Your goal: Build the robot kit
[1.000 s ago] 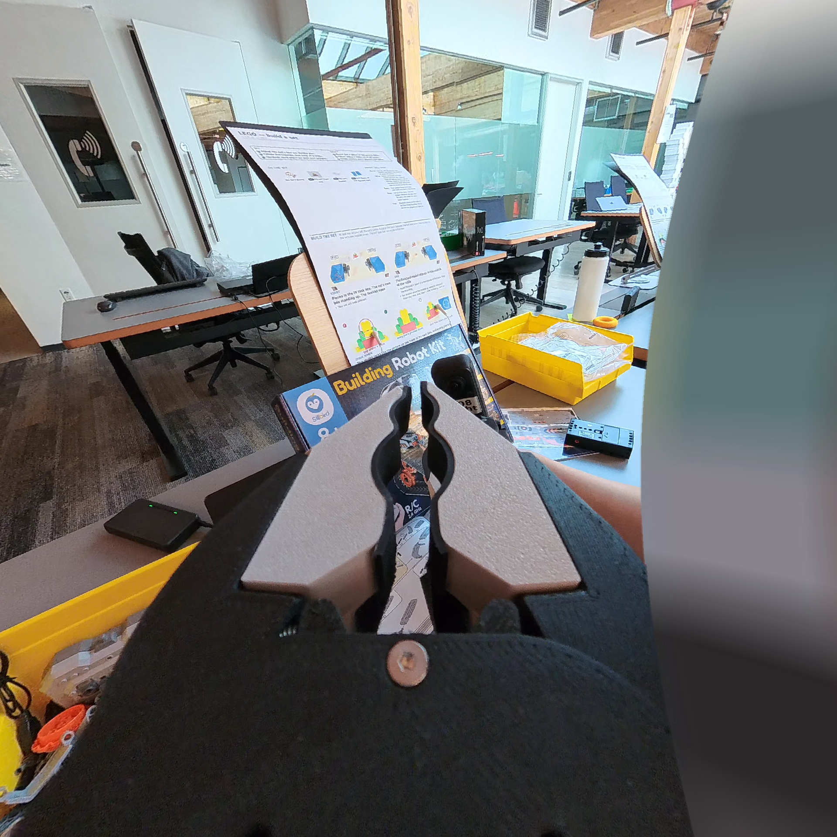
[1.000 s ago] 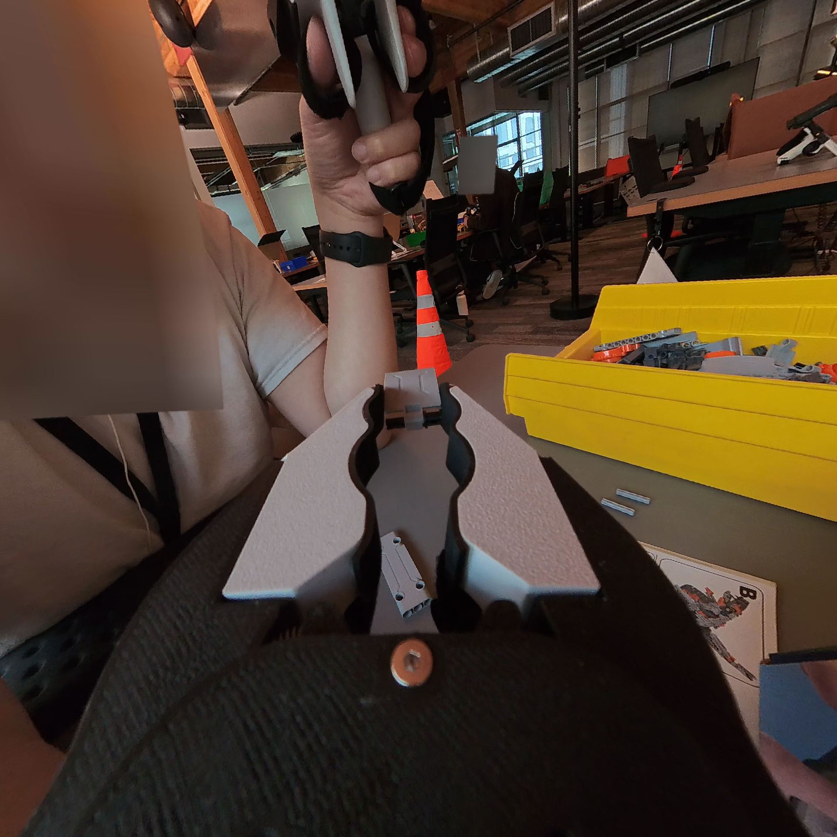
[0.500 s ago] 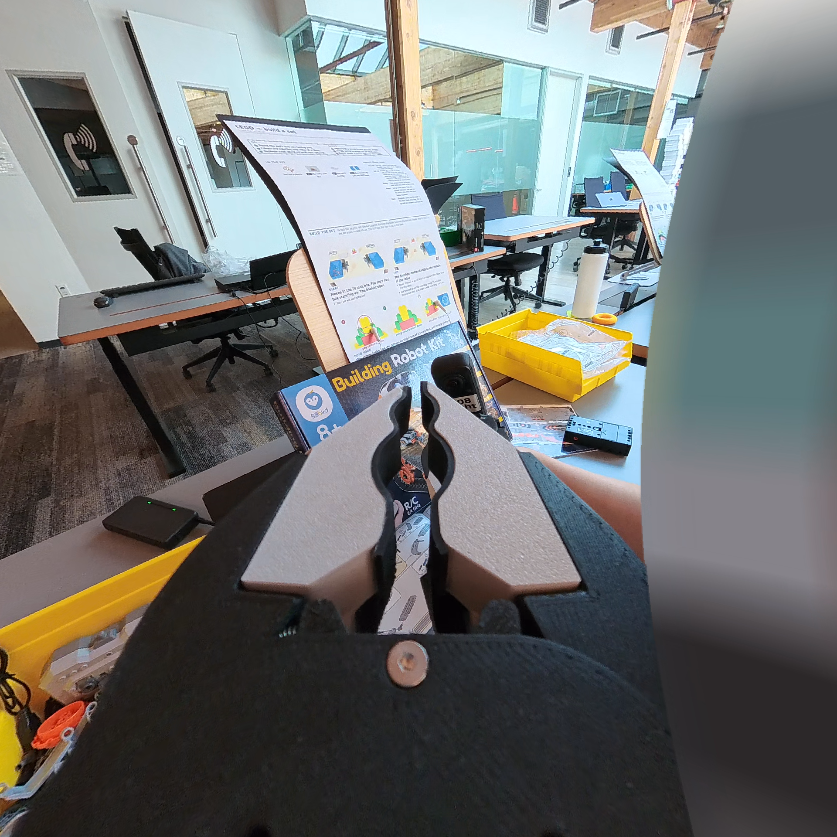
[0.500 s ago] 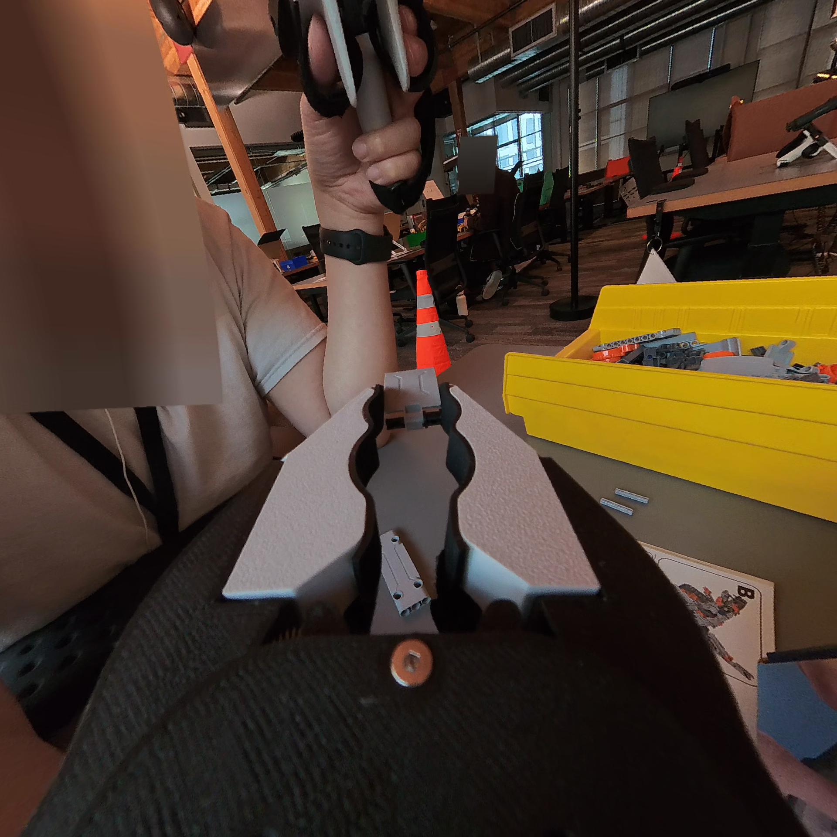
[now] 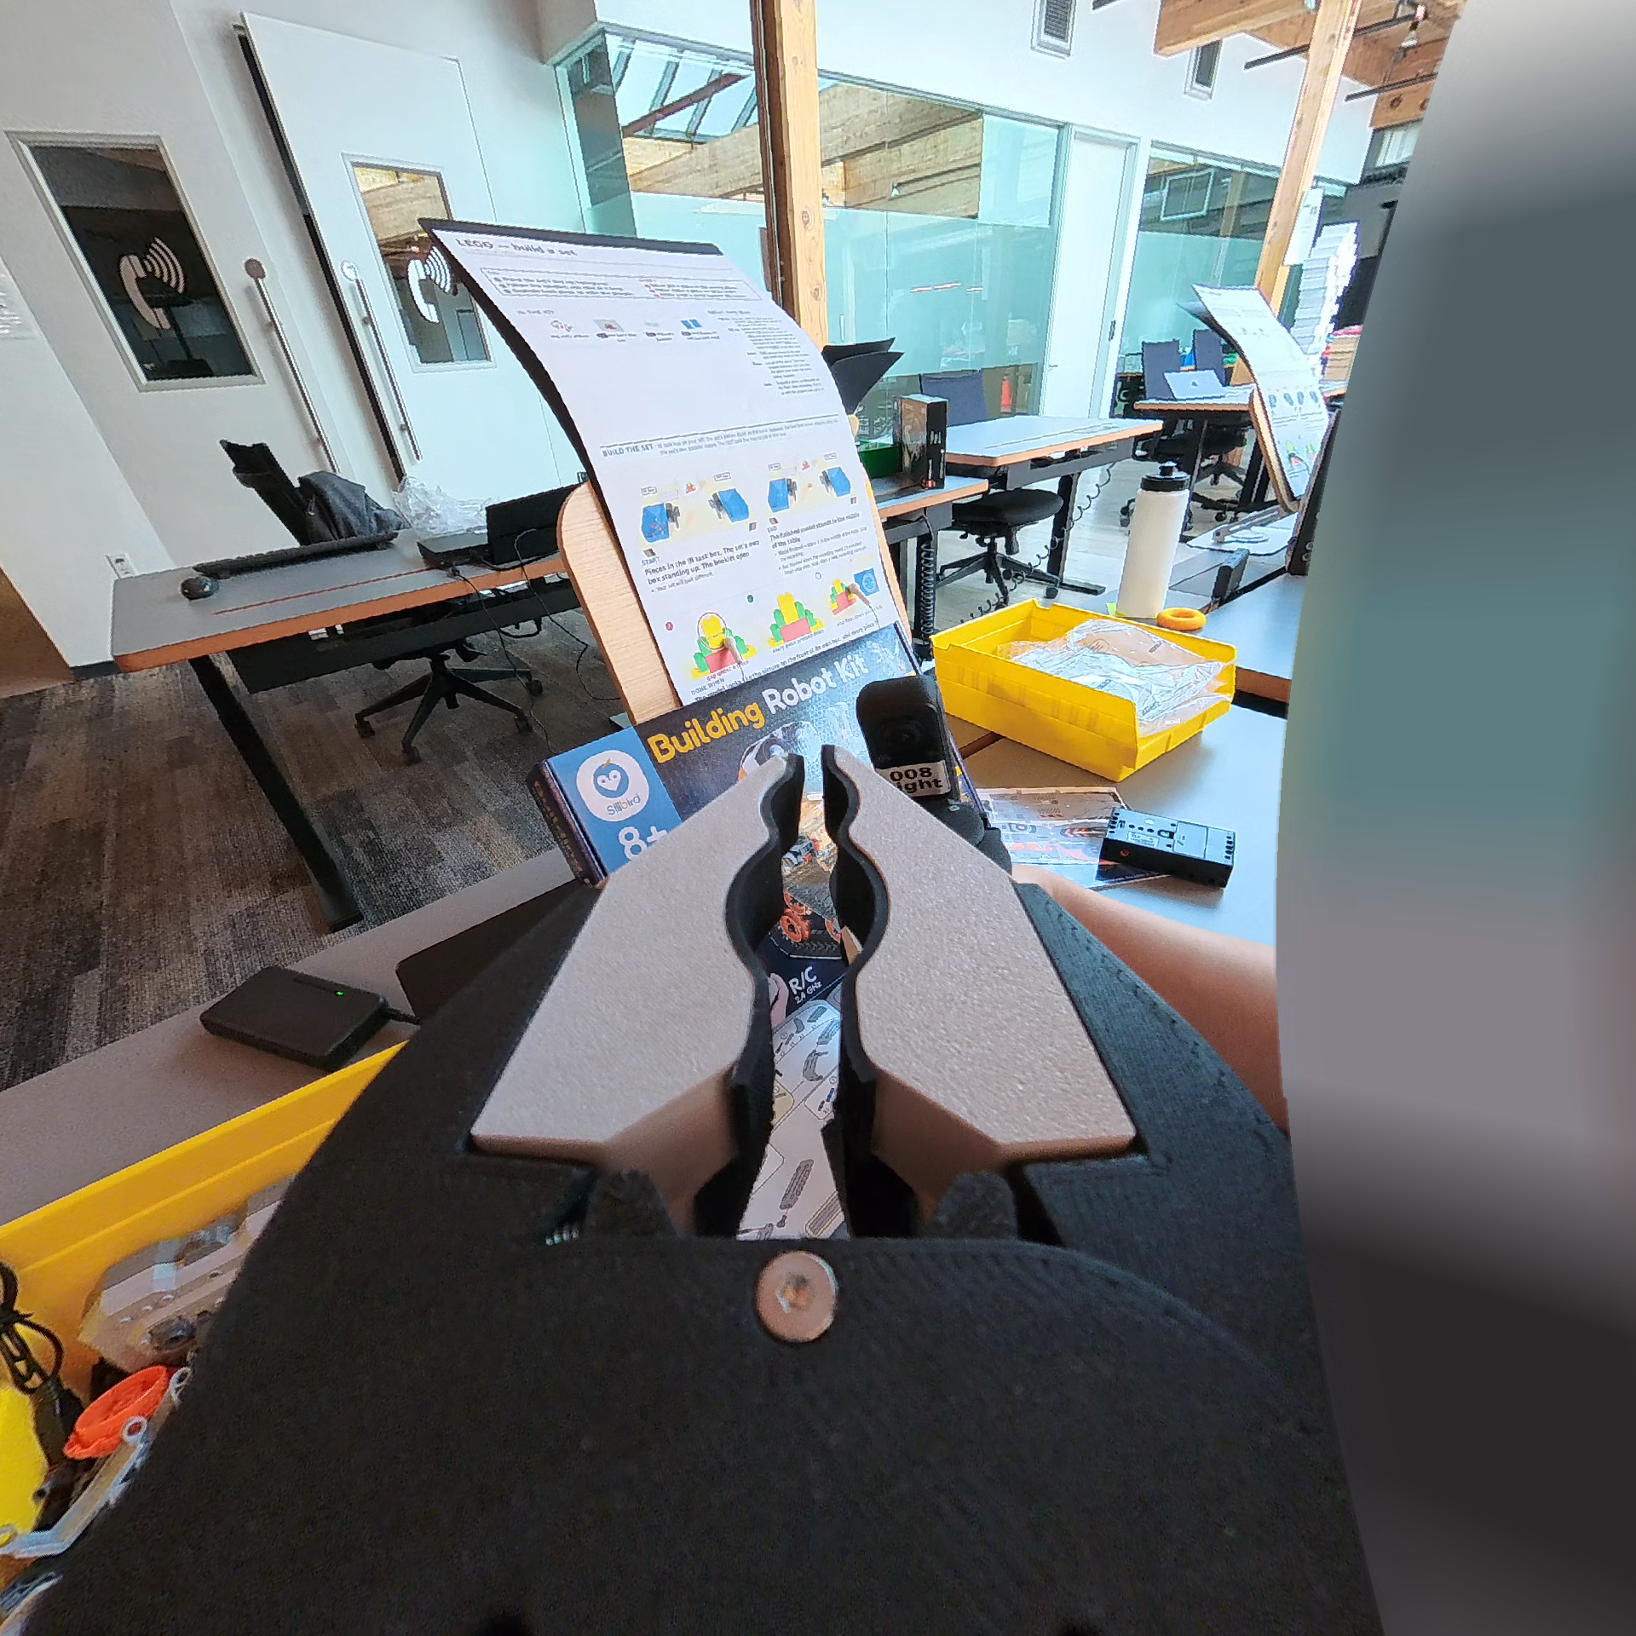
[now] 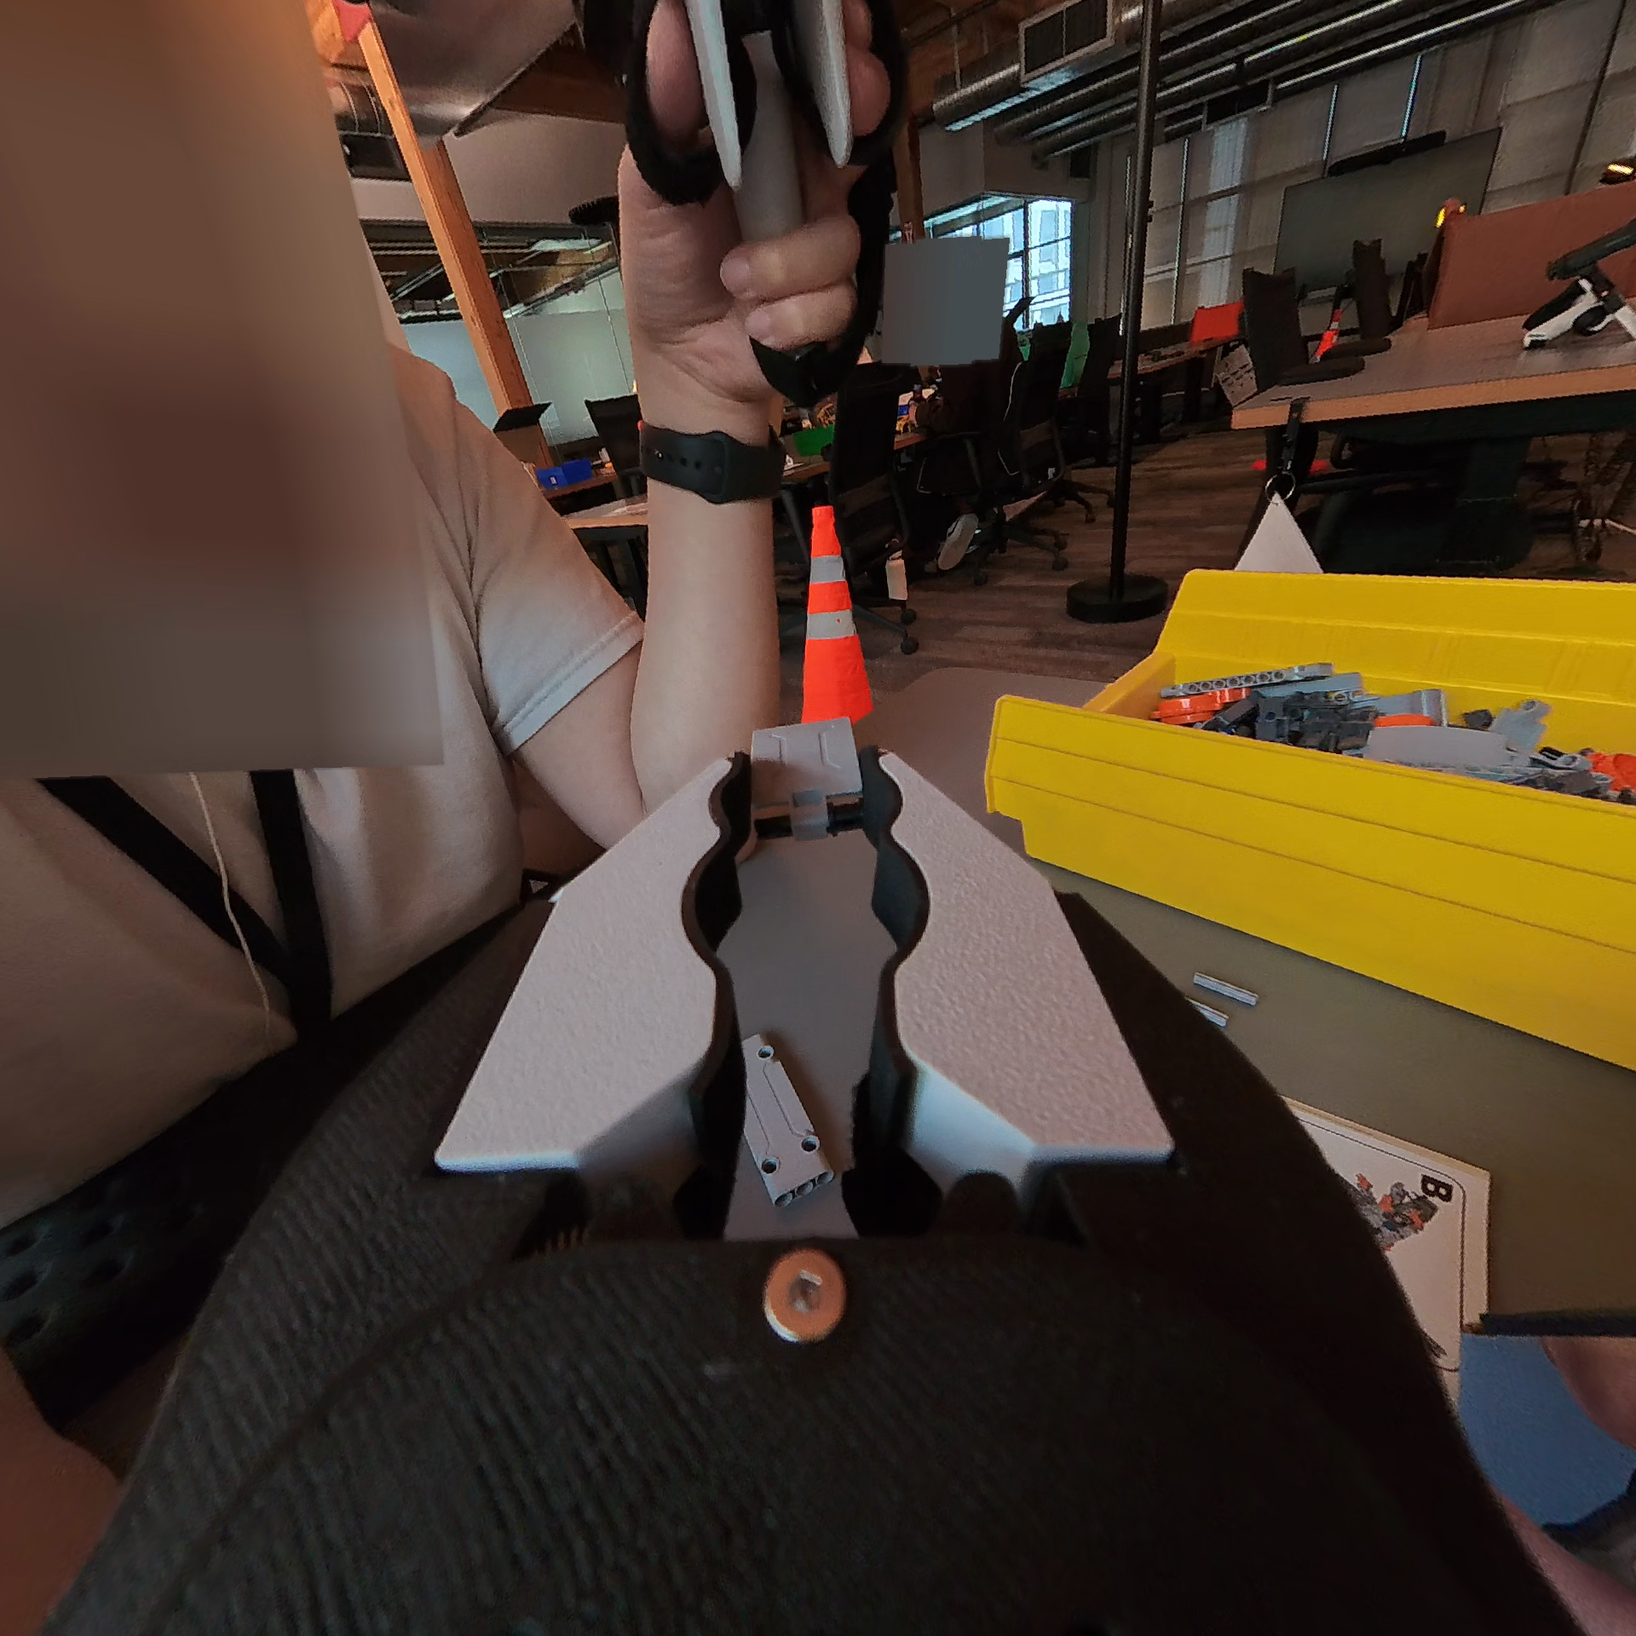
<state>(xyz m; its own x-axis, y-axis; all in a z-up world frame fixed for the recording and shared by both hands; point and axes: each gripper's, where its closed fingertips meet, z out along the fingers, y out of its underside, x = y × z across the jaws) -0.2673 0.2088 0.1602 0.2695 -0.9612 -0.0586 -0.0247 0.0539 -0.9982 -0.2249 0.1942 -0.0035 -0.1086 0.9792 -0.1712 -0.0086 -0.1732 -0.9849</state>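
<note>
My right gripper (image 6: 804, 779) is shut on a small grey building piece (image 6: 801, 766), pinched between its tips above the grey table. A second grey piece (image 6: 783, 1124) lies flat on the table below the fingers. My left gripper (image 5: 813, 770) is shut and empty, raised in the air and pointing at a dark blue kit box (image 5: 708, 752). In the right wrist view it shows high up (image 6: 770, 88), held upright in a person's hand. The right gripper's black camera (image 5: 903, 735) shows just beyond the left fingertips.
A yellow bin (image 6: 1328, 841) of grey and orange parts stands at the right, with two small grey pins (image 6: 1226, 990) and a booklet (image 6: 1399, 1213) before it. An instruction sheet on a wooden stand (image 5: 690, 443) rises behind the box. Another yellow bin (image 5: 1089, 708) holds plastic bags. Some 15 centimetres of space lies between my two pairs of fingers.
The left wrist view has shifted very slightly. Both grippers keep the same grip and place.
</note>
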